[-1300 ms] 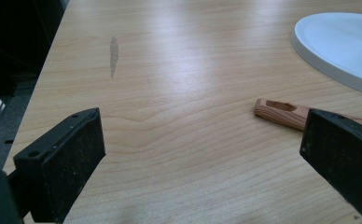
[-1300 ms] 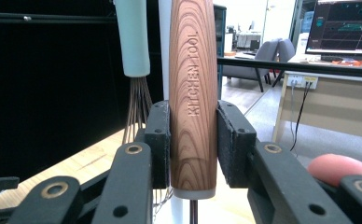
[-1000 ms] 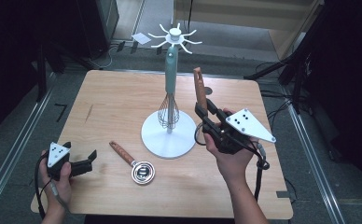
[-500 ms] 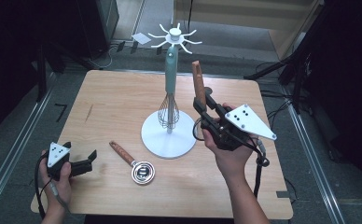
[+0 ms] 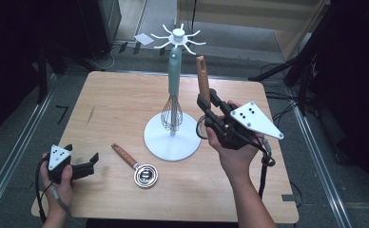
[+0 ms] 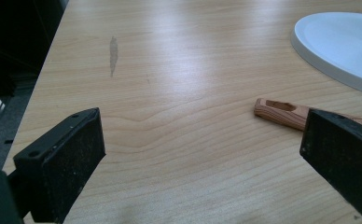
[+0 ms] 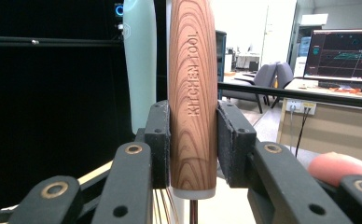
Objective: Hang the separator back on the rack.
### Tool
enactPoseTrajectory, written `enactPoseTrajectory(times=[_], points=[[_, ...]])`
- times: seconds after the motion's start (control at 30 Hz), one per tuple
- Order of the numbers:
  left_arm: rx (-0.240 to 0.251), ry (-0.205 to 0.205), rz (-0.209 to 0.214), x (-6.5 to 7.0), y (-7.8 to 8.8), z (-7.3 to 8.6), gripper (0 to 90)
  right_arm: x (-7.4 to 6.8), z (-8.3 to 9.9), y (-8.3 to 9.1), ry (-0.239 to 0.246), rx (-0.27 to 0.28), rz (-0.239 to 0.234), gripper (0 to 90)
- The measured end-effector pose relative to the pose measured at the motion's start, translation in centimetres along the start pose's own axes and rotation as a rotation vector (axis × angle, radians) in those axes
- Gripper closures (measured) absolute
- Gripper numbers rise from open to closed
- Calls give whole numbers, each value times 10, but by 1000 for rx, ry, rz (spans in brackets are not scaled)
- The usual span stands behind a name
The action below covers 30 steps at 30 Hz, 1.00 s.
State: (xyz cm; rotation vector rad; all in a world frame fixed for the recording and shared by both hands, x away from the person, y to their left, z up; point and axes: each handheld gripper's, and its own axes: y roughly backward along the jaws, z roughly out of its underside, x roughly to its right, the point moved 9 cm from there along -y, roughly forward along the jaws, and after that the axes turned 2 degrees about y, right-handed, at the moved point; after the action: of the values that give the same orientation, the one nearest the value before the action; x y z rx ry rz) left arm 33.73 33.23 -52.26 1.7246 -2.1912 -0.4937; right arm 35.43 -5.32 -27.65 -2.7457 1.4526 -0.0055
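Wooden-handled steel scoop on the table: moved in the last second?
No. The wooden-handled steel scoop lies at the same spot beside the white round stand base.

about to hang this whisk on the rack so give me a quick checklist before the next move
1. Right tool clamped on whisk handle: ok.
2. Handle upright in the jaws: ok.
3. Whisk wires free of the rack pole: cannot tell, they overlap.
4. Rack hooks free: ok.
5. Left tool open and away from the rack base: ok.
6. Strainer away from the base: ok.
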Motion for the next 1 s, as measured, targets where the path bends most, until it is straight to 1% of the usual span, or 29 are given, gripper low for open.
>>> enactPoseTrajectory(times=[0.07, 0.13, 0.3, 0.5, 1.0], points=[[0, 0, 0, 0, 0, 0, 0, -1, -2, -1, -4, 9, -1, 701], [0, 1, 0, 0, 0, 0, 0, -1, -3, -2, 4, 15, -4, 701], [-1, 1, 0, 0, 0, 0, 0, -2, -7, -4, 6, 24, 2, 700], [-1, 1, 1, 0, 0, 0, 0, -1, -10, -9, 8, 23, 1, 700], [0, 2, 1, 0, 0, 0, 0, -2, -8, -17, 2, 13, -6, 700]])
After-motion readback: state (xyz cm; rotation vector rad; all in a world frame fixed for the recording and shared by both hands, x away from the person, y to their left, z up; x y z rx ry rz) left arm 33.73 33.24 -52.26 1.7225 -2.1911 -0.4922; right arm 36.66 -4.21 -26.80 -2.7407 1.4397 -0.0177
